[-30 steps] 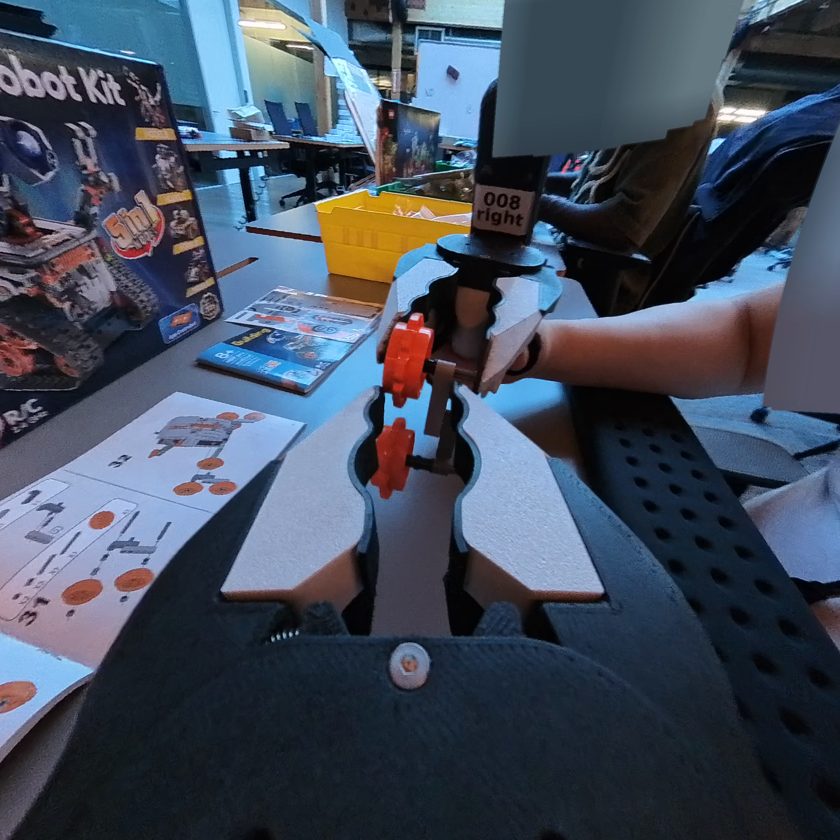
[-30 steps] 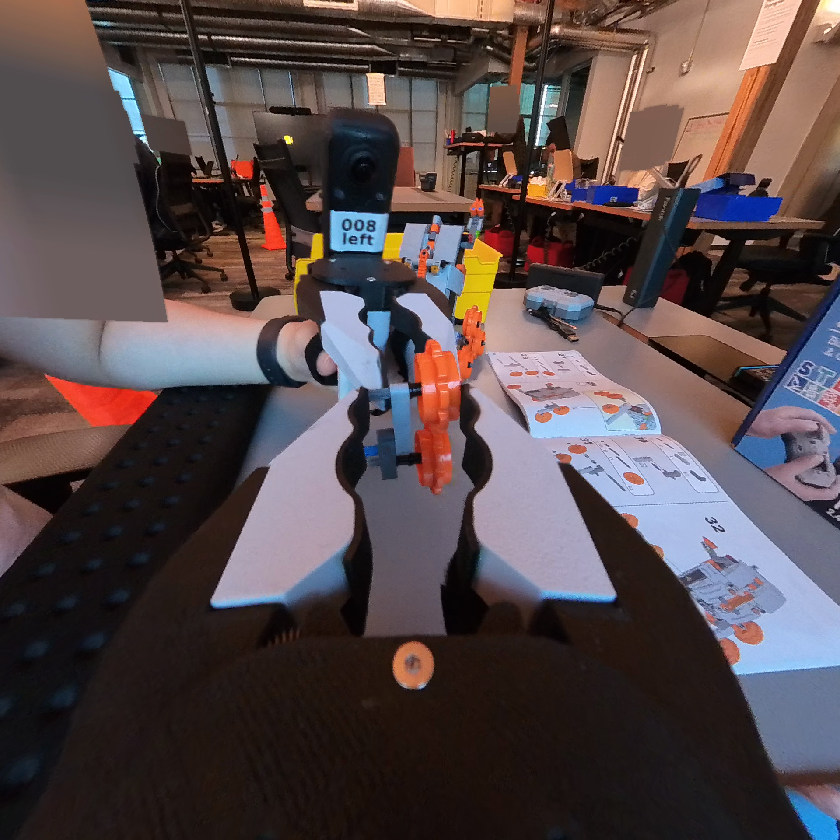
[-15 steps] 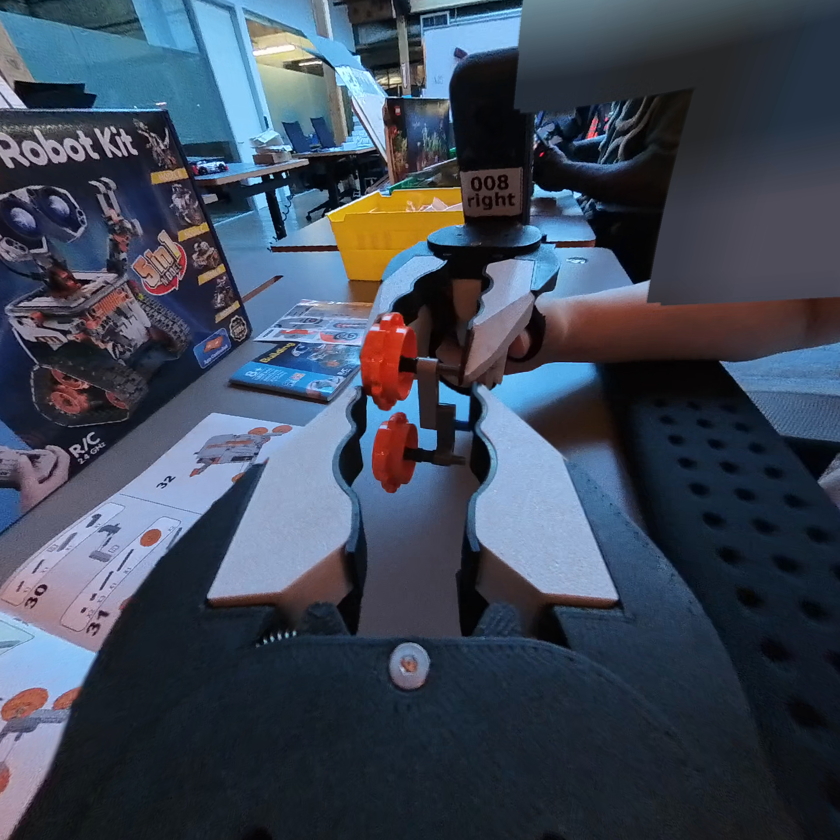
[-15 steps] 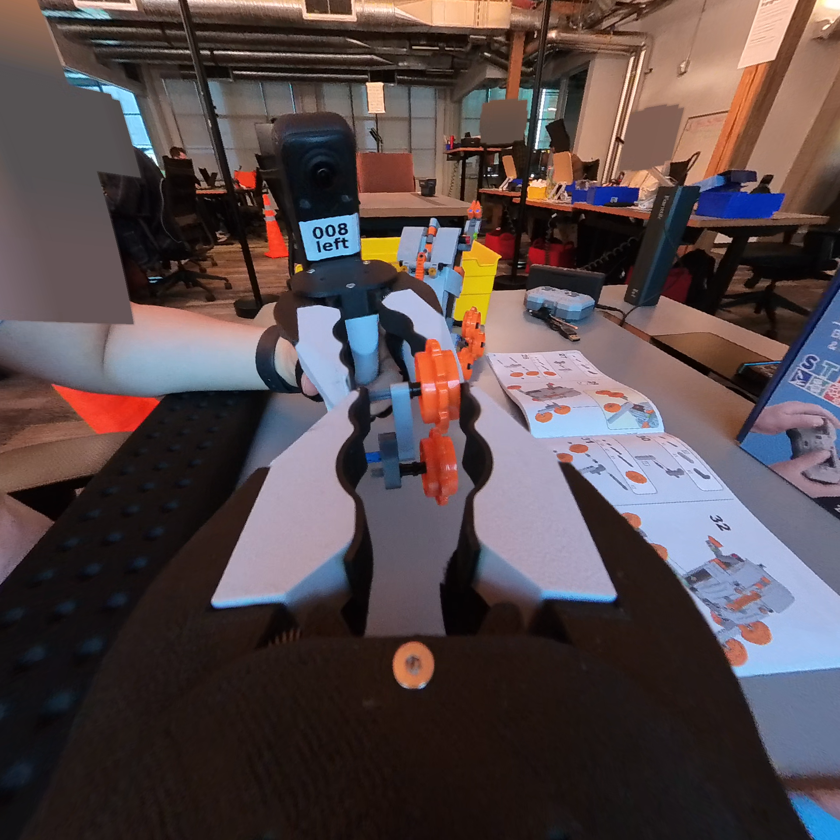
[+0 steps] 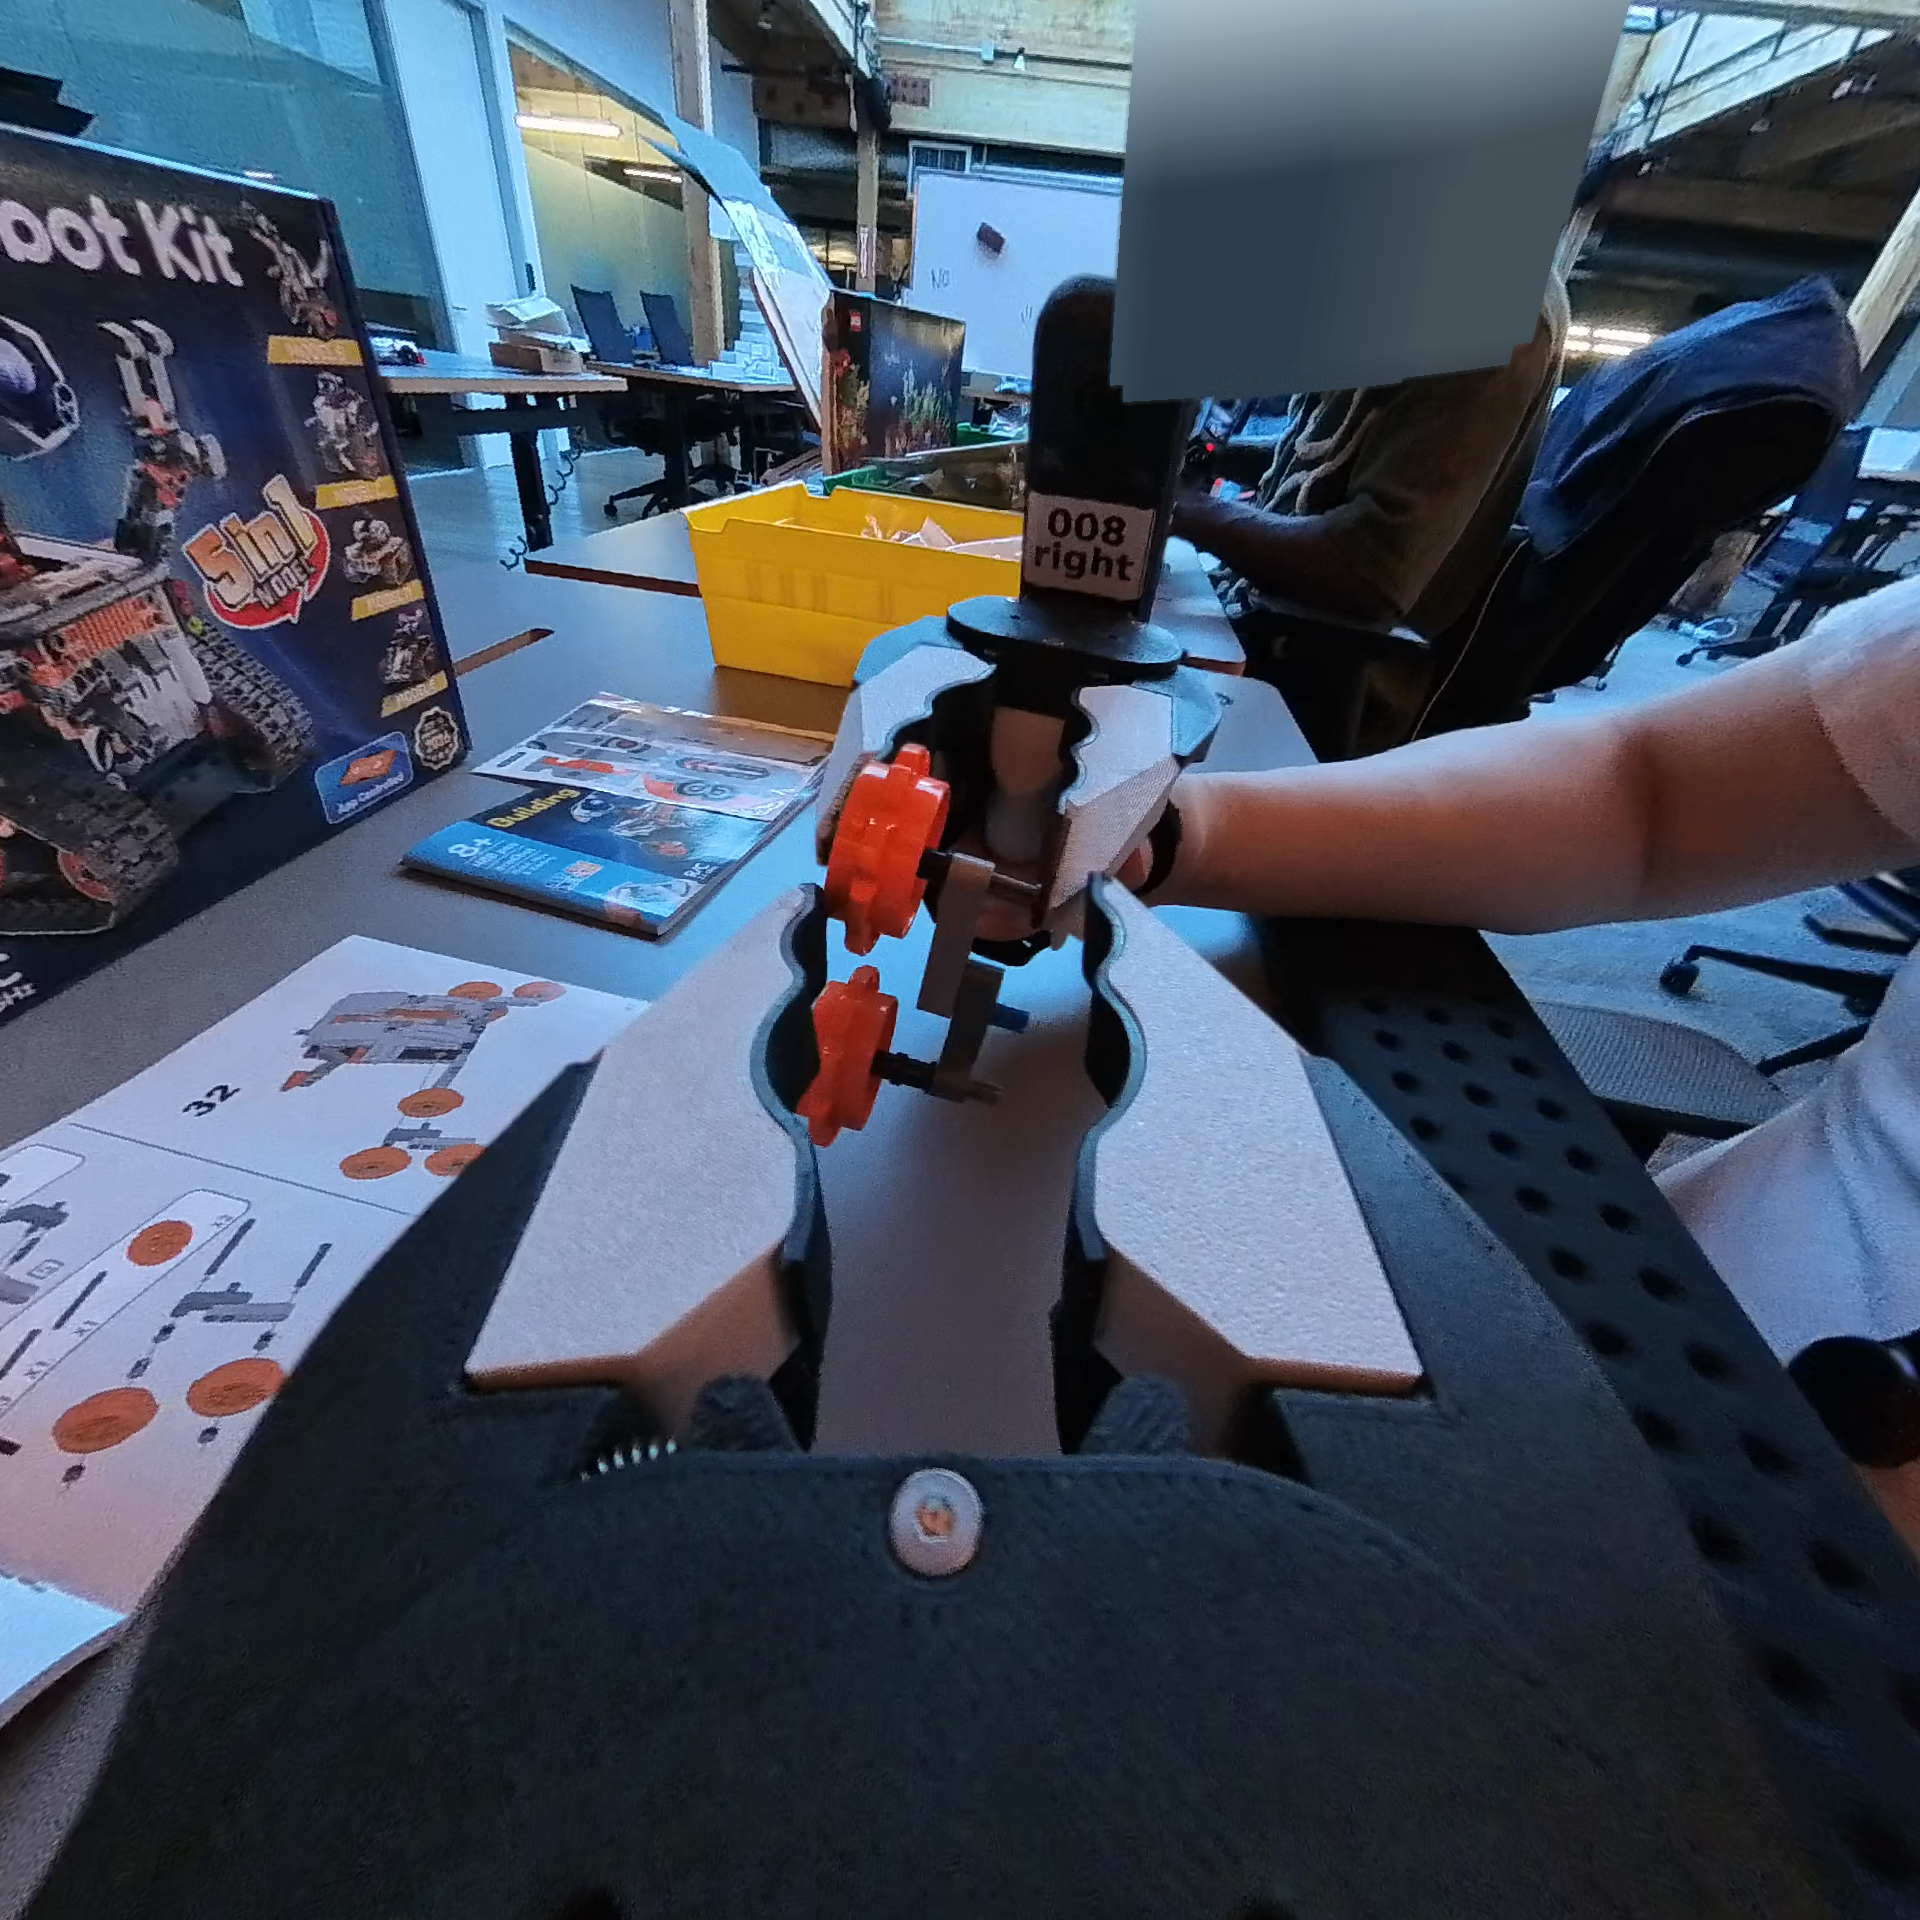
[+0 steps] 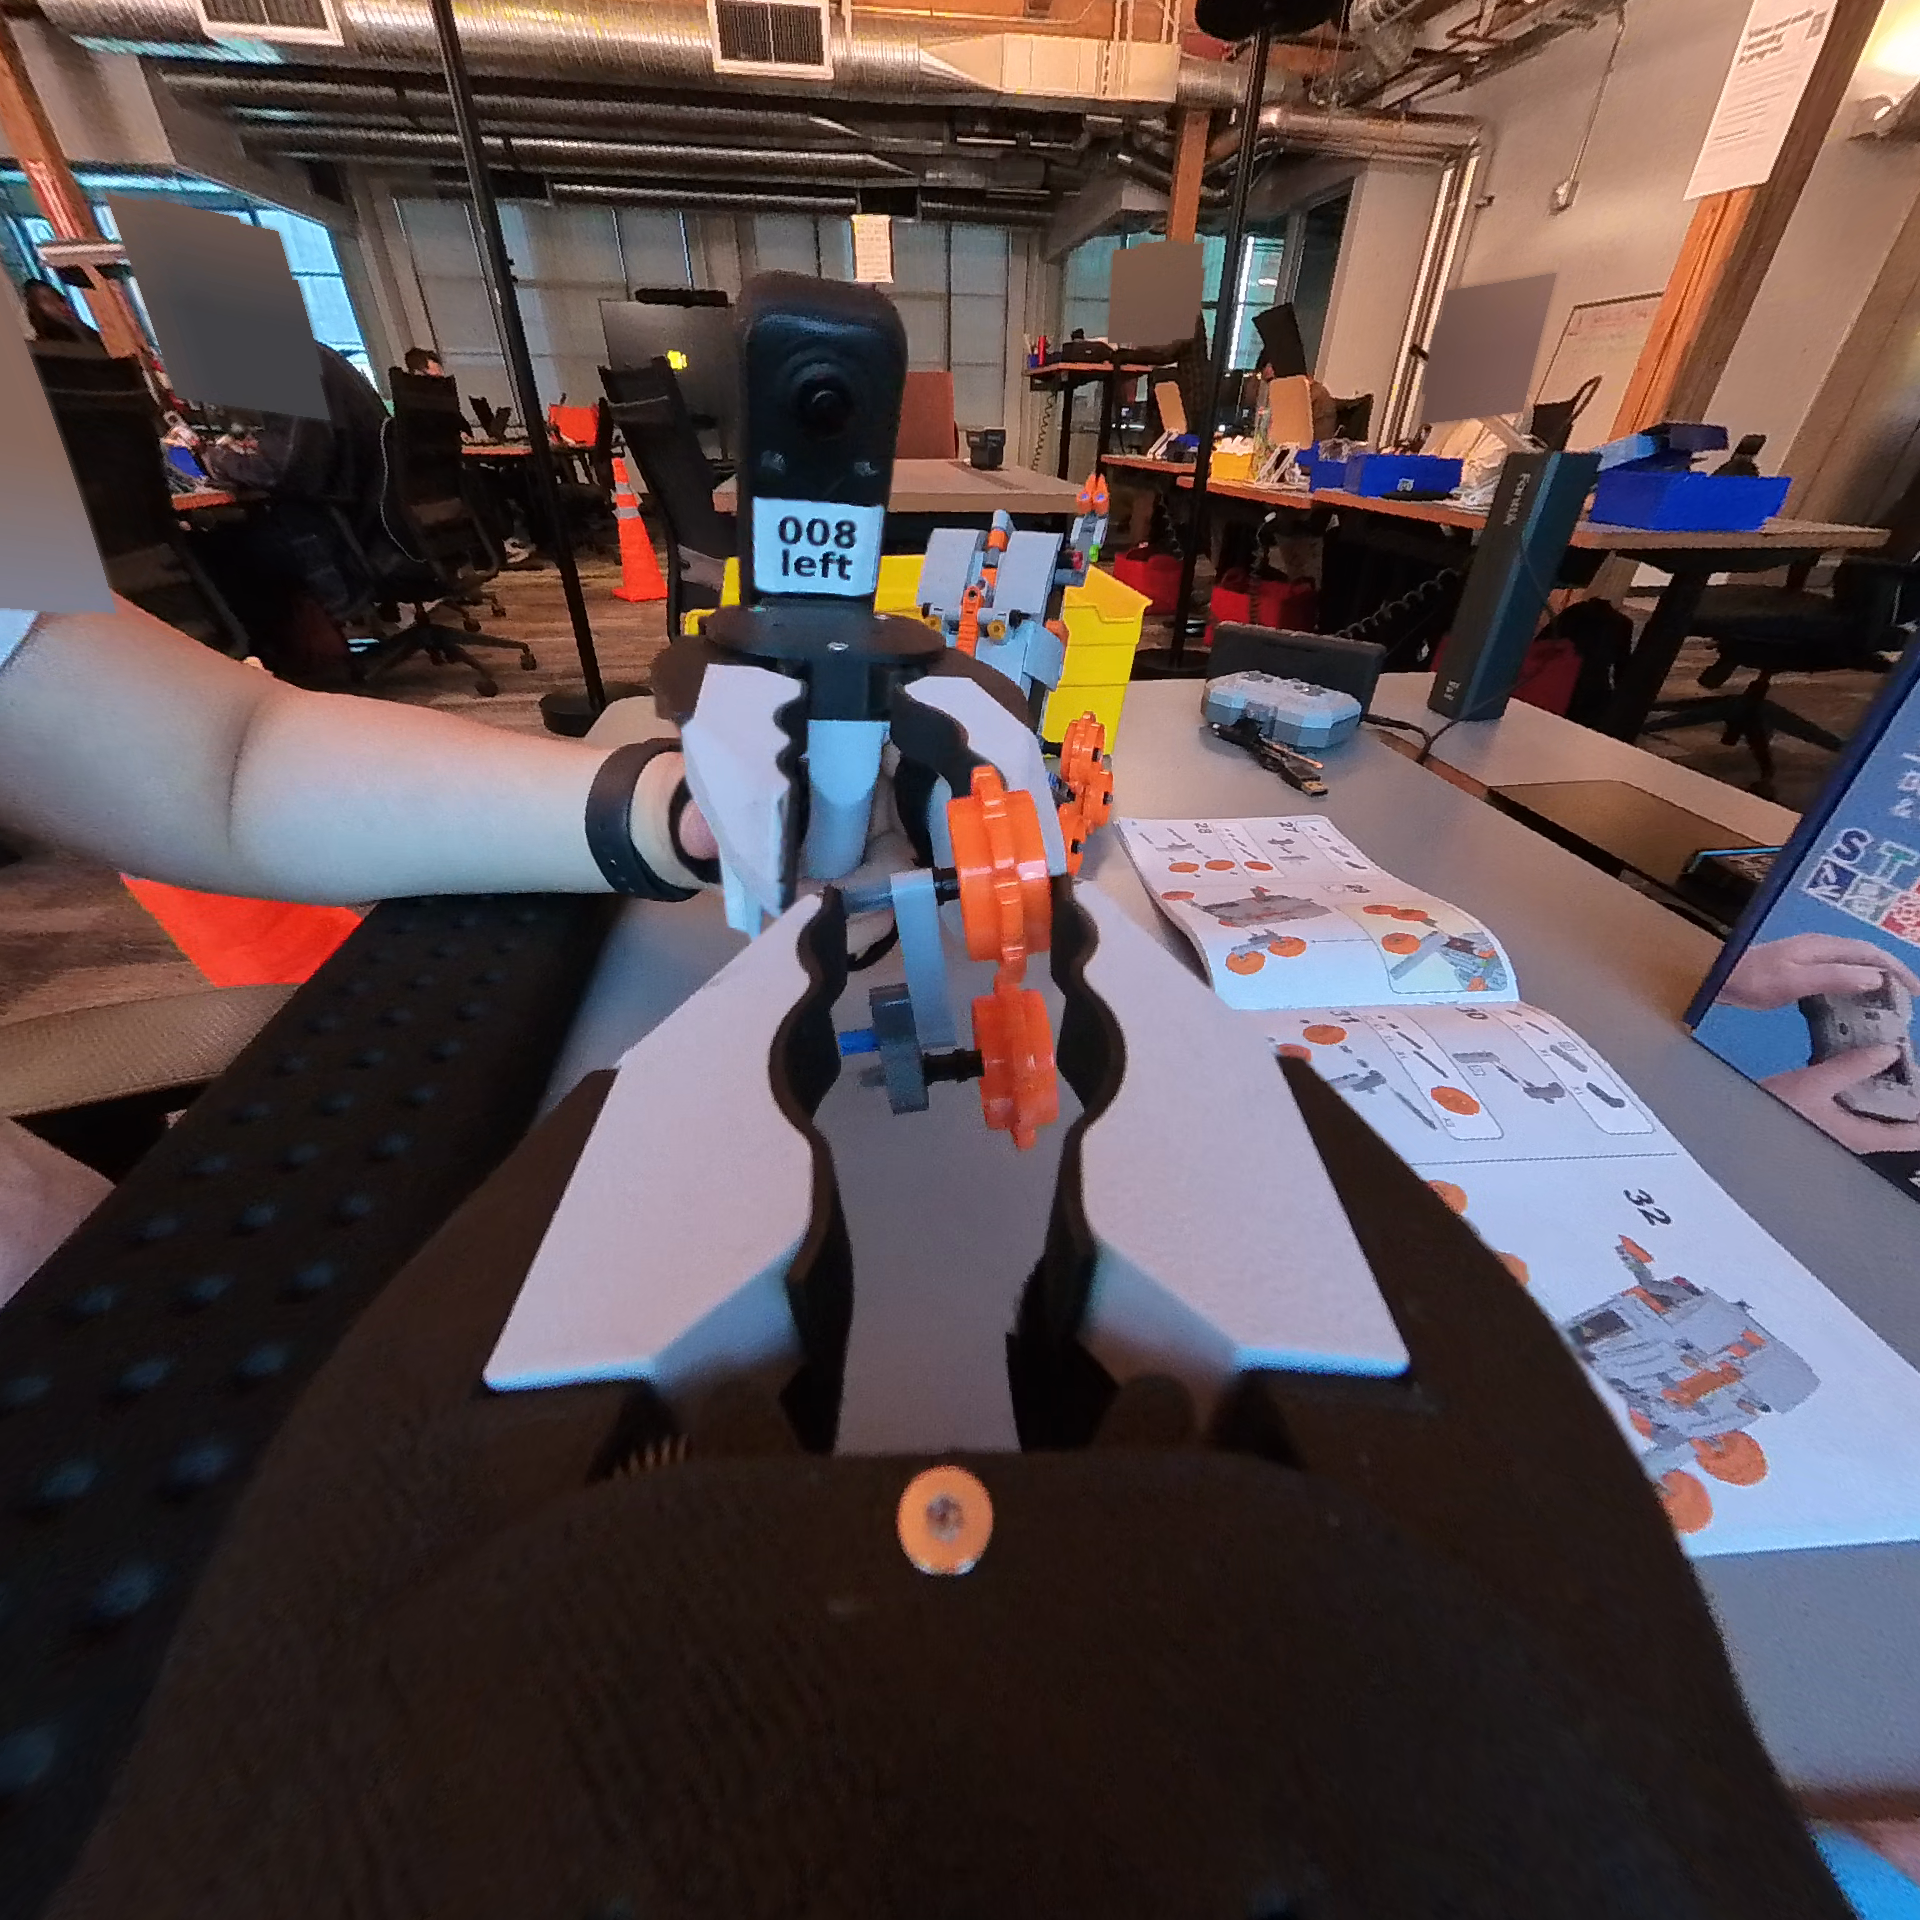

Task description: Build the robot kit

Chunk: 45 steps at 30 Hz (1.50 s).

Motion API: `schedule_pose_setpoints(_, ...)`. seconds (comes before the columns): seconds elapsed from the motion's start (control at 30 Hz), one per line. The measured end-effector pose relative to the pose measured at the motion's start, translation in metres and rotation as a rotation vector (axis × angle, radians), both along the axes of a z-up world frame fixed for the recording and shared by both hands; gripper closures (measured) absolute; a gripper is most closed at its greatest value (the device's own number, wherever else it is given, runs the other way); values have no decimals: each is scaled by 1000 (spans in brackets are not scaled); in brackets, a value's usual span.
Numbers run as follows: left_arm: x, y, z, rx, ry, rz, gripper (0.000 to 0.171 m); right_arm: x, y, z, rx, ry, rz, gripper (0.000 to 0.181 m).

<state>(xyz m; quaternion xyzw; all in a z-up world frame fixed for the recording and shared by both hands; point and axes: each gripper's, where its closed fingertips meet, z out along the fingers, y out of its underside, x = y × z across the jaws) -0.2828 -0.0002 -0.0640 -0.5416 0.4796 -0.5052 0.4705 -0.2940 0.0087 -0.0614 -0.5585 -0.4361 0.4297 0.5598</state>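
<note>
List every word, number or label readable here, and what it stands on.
I will not quote writing; these bear it.
White sticker, right gripper's camera post.
Second white sticker, left gripper's camera post.
Dark blue kit box: large print.
Open instruction booklet: page numbers.
Blue booklet: cover print.
Wall sheets: too small.
Gear assembly: none visible.

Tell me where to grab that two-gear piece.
Probably the grey beam, pinched across its edges midway between the two axles, approaching from the side opposite the orange gears: gears crowd one face, and only short axle stubs stick out of the other.
</note>
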Motion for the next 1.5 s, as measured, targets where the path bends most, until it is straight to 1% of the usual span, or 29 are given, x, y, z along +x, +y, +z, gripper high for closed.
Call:
schedule_pose_setpoints(0.1,-1,0,-1,56,5,15,124,-1,0,-2,-10,2,-12,142)
schedule_pose_setpoints(0.33,-1,-4,0,102,24,19,124,-2,-4,-1,0,1,-24,143)
schedule_pose_setpoints(0.4,-1,-4,-3,156,59,43,122,-2,-4,-4,7,-15,-32,143)
schedule_pose_setpoints(0.47,1,-6,-3,196,64,68,121,-1,-5,-4,10,-12,-26,142)
schedule_pose_setpoints(0.63,3,-4,-2,133,39,87,118,1,-2,-1,-15,22,-51,143)
schedule_pose_setpoints(0.7,3,-3,-1,79,21,74,119,1,-1,1,-33,42,-47,142)
schedule_pose_setpoints(0.83,0,-6,5,-77,-50,-19,130,3,-7,5,-130,109,47,143)
schedule_pose_setpoints(0.9,-2,-7,4,-127,-67,-50,134,4,-10,4,-187,133,100,143)
schedule_pose_setpoints(0.93,-2,-5,3,-129,-68,-40,148,3,-14,5,-197,141,136,143)
schedule_pose_setpoints(0.97,-3,-3,3,-122,-72,-34,155,2,-16,4,-202,138,150,143)
schedule_pose_setpoints(1.0,-4,-2,3,-119,-71,-25,158,1,-16,4,-196,131,146,143)
schedule_pose_setpoints(1.1,-4,1,3,-83,-62,2,159,1,-15,2,-182,121,131,143)
schedule_pose_setpoints(1.2,-4,5,3,-37,-45,60,159,1,-10,2,-183,124,101,142)
schedule_pose_setpoints(1.37,-3,10,3,-22,-36,111,159,1,-8,2,-160,108,65,137)
schedule_pose_setpoints(1.5,-2,11,-1,-1,-17,123,159,2,-3,-1,-188,104,45,140)
